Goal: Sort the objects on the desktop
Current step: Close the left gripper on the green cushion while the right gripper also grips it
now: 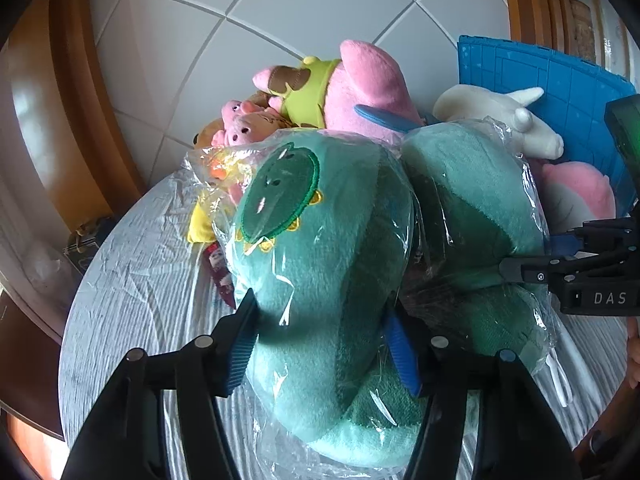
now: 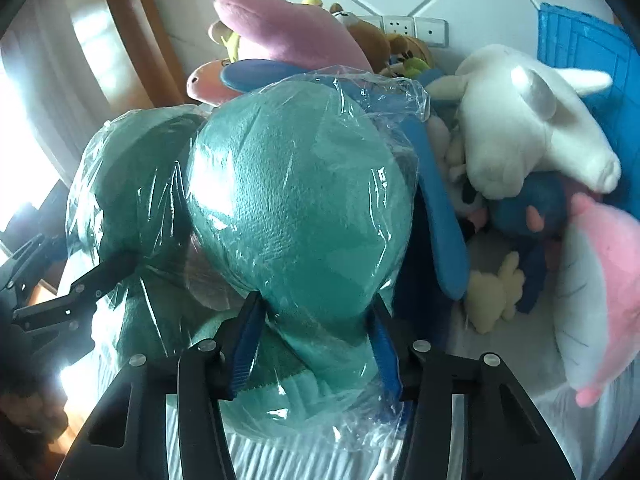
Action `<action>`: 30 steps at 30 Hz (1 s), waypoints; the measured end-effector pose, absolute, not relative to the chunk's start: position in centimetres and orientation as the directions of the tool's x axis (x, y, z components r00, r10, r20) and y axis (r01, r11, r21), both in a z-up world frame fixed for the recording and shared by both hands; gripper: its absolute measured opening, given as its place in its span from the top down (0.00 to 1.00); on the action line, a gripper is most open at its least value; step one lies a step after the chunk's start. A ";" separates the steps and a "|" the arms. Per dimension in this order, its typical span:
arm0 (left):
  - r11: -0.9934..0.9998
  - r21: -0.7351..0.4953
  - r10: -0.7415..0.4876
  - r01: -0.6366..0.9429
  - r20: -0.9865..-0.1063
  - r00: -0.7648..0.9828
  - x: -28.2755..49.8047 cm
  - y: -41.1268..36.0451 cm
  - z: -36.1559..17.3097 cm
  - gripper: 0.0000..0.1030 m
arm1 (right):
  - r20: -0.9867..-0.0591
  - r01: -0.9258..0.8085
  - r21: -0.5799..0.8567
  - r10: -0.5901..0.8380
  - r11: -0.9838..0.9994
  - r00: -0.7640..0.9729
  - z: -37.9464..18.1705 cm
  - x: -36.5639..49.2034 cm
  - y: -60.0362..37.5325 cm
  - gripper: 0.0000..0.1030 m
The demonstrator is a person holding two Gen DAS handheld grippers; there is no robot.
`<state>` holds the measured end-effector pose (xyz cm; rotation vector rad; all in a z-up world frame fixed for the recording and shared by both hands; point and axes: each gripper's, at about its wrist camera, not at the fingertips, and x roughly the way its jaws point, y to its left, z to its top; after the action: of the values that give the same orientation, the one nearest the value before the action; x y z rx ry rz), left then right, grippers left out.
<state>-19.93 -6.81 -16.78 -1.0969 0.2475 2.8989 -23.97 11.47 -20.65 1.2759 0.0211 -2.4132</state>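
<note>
The green plush toy (image 1: 320,248) is wrapped in a clear plastic bag (image 1: 532,184) and sits at the near part of the bench (image 1: 132,280), which is covered with a wrinkled transparent sheet. The toy has two big rounded lobes. The left gripper (image 1: 320,344) is clenched on the left lobe, and its blue pads (image 1: 242,354) press into the plush through the plastic. The right gripper (image 2: 312,344) is clamped on the other lobe (image 2: 296,208) in the same way, with its fingers sunk into the soft material. In the left wrist view the right gripper comes in from the right edge, marked with the letters "DAS".

Behind the green toy the bench is crowded. A pink plush (image 1: 364,80) with a yellow-green band lies at the back, and small pink pig toys (image 1: 236,124) are just beside it. A white plush animal (image 2: 532,120) rests to the right, leaning against a blue crate (image 1: 560,92). Under the white one there is a dark blue plush (image 2: 532,208), a small cream toy (image 2: 492,288), and another pink and white plush (image 2: 600,280) at the right edge. A long blue plush part (image 2: 440,208) hangs down touching the right side of the green toy. A yellow item in plastic (image 1: 208,216) lies to the left of the green toy. The tiled wall (image 1: 240,20) stands behind all.
</note>
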 end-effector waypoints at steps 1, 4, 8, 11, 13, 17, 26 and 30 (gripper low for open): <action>-0.987 0.139 -0.027 -0.086 -0.658 -0.753 -19.9 -6.9 -16.5 0.43 | -0.794 0.363 0.172 -0.347 -0.916 -0.499 -20.4 -24.0 11.3 0.52; -0.986 0.141 -0.029 -0.083 -0.648 -0.761 -19.7 -7.1 -15.8 0.43 | -0.789 0.365 0.173 -0.351 -0.915 -0.504 -19.8 -23.2 11.4 0.53; -0.986 0.144 -0.029 -0.080 -0.630 -0.776 -19.5 -7.3 -14.6 0.44 | -0.774 0.366 0.169 -0.354 -0.915 -0.525 -18.6 -23.2 11.2 0.53; -0.987 0.142 -0.025 -0.080 -0.615 -0.788 -19.4 -7.4 -13.6 0.44 | -0.758 0.367 0.167 -0.357 -0.915 -0.546 -17.5 -23.2 11.2 0.54; -0.986 0.143 -0.021 -0.082 -0.602 -0.798 -19.4 -7.4 -12.7 0.44 | -0.746 0.366 0.165 -0.359 -0.916 -0.560 -17.0 -23.2 11.5 0.54; -0.984 0.148 -0.006 -0.098 -0.579 -0.815 -19.7 -7.2 -11.0 0.43 | -0.719 0.357 0.168 -0.362 -0.919 -0.593 -15.2 -23.1 11.9 0.54; -0.980 0.144 0.038 -0.137 -0.540 -0.841 -20.4 -6.8 -8.5 0.43 | -0.679 0.318 0.160 -0.338 -0.934 -0.651 -12.8 -22.8 13.4 0.56; -0.977 0.142 0.060 -0.157 -0.525 -0.849 -20.4 -6.7 -7.6 0.43 | -0.666 0.299 0.158 -0.325 -0.941 -0.671 -11.5 -22.6 13.9 0.56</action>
<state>-20.42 -6.71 -7.55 -0.8160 0.2726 2.9037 -22.59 13.95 -11.46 1.0451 -0.0504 -2.5956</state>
